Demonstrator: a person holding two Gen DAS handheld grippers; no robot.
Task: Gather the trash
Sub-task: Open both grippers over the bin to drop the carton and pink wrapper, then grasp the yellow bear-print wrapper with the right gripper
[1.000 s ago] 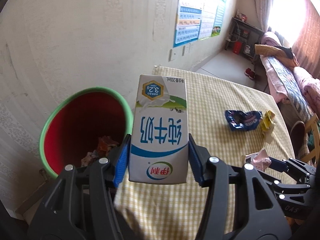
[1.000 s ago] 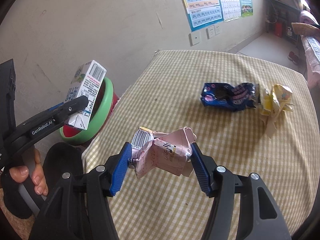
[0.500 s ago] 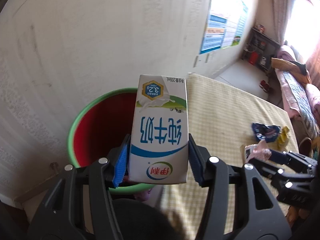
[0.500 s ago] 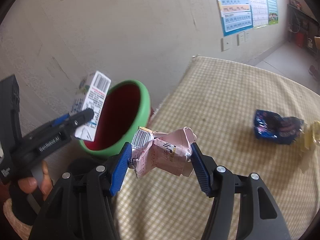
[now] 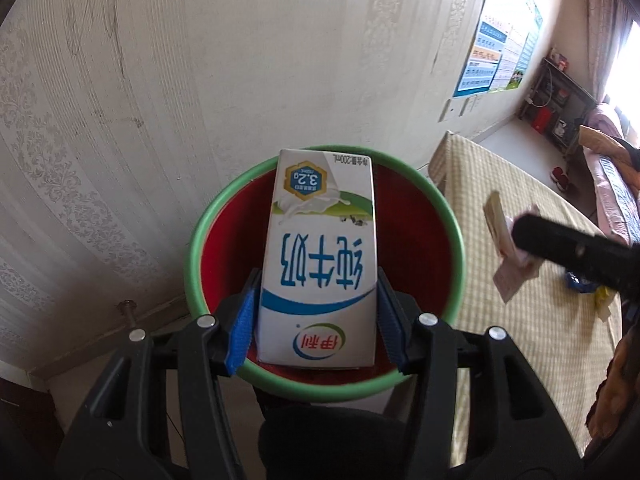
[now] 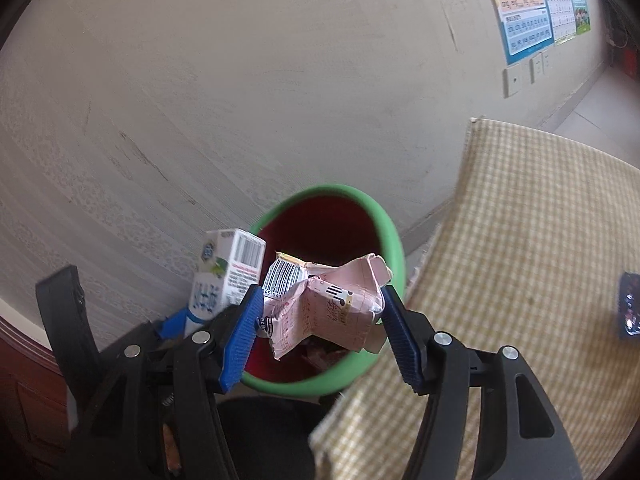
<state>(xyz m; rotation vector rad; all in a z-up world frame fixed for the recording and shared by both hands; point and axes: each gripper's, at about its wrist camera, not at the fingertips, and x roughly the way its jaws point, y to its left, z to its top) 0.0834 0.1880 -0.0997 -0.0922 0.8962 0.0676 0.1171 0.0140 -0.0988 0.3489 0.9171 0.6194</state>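
My left gripper [image 5: 316, 332] is shut on a white milk carton [image 5: 320, 256] with blue print, held over the mouth of the green-rimmed red bin [image 5: 200, 248]. My right gripper [image 6: 320, 334] is shut on a crumpled pink carton [image 6: 328, 312], held over the near rim of the same bin [image 6: 388, 240]. The milk carton [image 6: 228, 276] also shows in the right wrist view at the bin's left rim. The pink carton [image 5: 508, 256] shows in the left wrist view to the right of the bin. Some trash lies at the bin's bottom.
The bin stands on the floor between the wall and a table with a yellow checked cloth [image 6: 520, 240]. A blue snack wrapper [image 6: 630, 306] lies on the cloth at the right. A bed [image 5: 612, 184] stands at the far right.
Both grippers have swung left from above the table to the bin, each keeping its carton. The bin now fills the middle of both views.
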